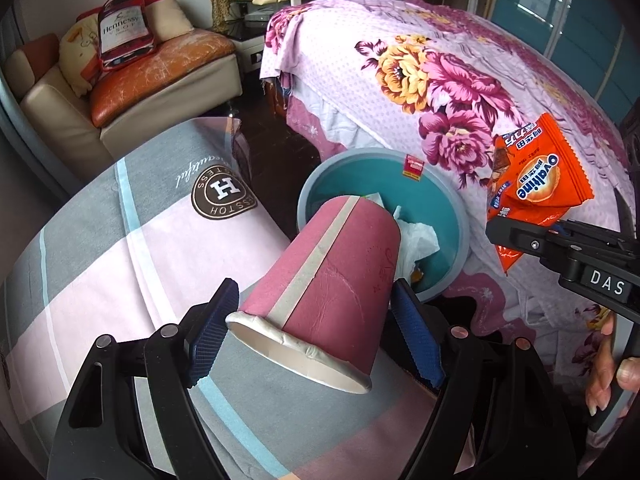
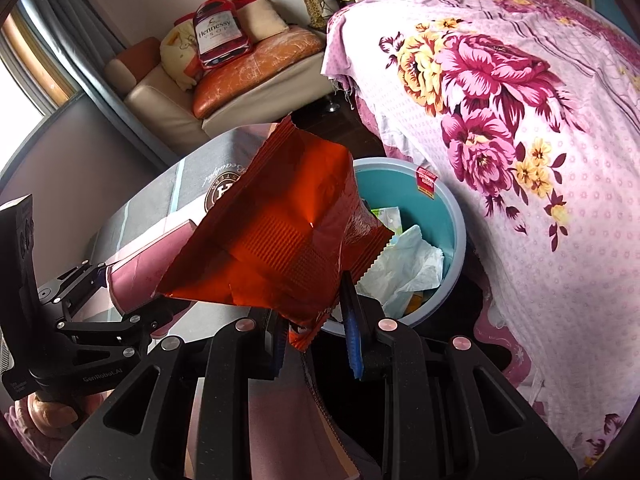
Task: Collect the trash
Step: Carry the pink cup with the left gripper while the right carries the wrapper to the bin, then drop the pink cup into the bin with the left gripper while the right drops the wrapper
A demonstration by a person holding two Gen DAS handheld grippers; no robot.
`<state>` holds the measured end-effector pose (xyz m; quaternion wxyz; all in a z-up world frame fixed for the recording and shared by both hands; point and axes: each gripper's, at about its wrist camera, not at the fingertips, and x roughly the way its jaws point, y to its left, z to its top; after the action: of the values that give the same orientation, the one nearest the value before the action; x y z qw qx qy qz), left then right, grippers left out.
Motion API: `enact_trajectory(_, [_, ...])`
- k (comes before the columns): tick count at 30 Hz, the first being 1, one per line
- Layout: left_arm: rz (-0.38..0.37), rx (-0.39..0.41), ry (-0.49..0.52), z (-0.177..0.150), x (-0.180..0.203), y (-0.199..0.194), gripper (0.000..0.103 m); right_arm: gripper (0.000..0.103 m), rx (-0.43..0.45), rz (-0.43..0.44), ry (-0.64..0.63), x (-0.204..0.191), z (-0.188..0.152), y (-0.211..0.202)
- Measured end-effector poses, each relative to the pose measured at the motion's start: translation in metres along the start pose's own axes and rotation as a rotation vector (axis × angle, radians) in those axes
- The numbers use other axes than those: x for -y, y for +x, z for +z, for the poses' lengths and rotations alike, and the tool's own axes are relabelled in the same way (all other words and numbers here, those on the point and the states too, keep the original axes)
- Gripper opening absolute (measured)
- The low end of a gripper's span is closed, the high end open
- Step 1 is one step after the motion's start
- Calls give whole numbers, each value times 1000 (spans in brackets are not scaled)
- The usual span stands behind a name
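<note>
My left gripper is shut on a dusky-pink paper cup, its blue pads pressing on either side near the white rim. The cup hangs tilted, base pointing at a teal waste bin just beyond it. At the right, my right gripper holds an orange Ovaltine packet beside the bin. In the right wrist view the right gripper is shut on the packet's lower corner, in front of the bin. The left gripper and cup show at the left.
The bin holds crumpled white paper and other scraps. It stands on dark floor between a grey-and-pink striped blanket and a bed under a floral sheet. A cream and orange sofa with cushions is behind. A hand grips the right handle.
</note>
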<state>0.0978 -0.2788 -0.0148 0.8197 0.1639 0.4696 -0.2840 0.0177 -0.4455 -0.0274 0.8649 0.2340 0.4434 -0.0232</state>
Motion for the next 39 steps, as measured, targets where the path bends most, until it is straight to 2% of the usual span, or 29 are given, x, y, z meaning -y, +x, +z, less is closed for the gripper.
enact_trajectory(10, [-30,-28,34,24,22,38,80,23,-2,-43,50,26,14,8])
enact_trajectory(14, [-53,-43,16,30,24,51,84,23,-20,-61,60,34,20,16])
enact_trajectory(17, [-61,-47,-6,31,20,56,94,23,-31,-65,63,35,25,23])
enact_trajectory(23, [-41,-59,-35,26,8,62,95,26,-58,-74,49,31,30,39])
enact_trajectory(24, [-40,-61,-42,24,6,62,95,28,-62,-76,47,30,30,41])
enact_trajectory(25, [-41,-62,-50,23,3,62,95,43,-65,-75,47,29,31,43])
enact_trajectory(27, [-42,-66,-65,20,-2,62,95,61,-60,-82,46,27,31,44])
enact_trajectory(29, [-43,-67,-80,17,-7,60,95,63,-51,-101,27,22,31,43])
enact_trajectory(31, [-45,-67,-92,15,-11,58,95,75,-52,-103,22,19,30,42])
enact_trajectory(39, [-30,-63,-140,2,-27,40,95,84,-58,-122,1,4,21,29])
